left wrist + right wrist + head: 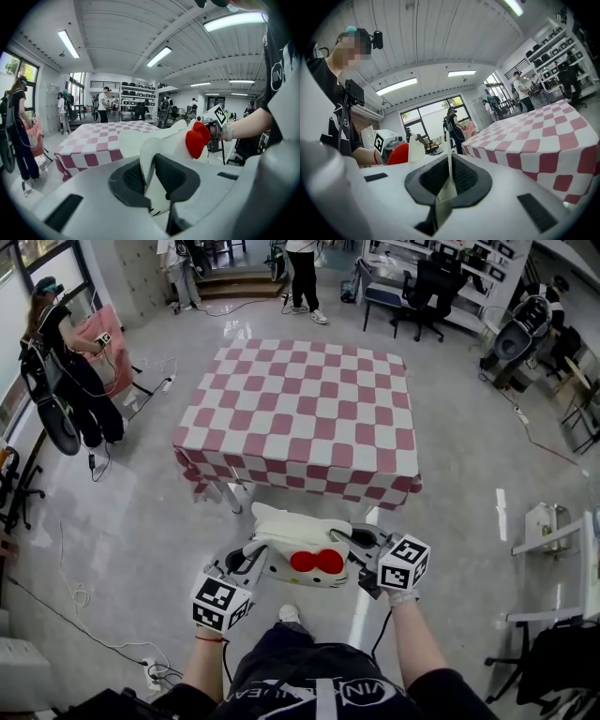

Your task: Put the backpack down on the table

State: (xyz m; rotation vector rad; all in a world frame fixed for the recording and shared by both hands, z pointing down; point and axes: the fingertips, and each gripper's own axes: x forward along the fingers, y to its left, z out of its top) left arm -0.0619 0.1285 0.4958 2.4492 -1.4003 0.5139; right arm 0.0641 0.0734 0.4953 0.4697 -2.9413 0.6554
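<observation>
Left gripper [249,565] and right gripper [362,550] each pinch an edge of the white backpack [283,532], held short of the checkered table [300,418]

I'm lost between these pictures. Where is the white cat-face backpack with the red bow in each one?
Head view: the white cat-face backpack with the red bow sits low centre.
Left gripper view: backpack at centre, bow right.
Right gripper view: backpack lower left of centre, bow left.
Shared landmark: the pink-and-white checked table.
</observation>
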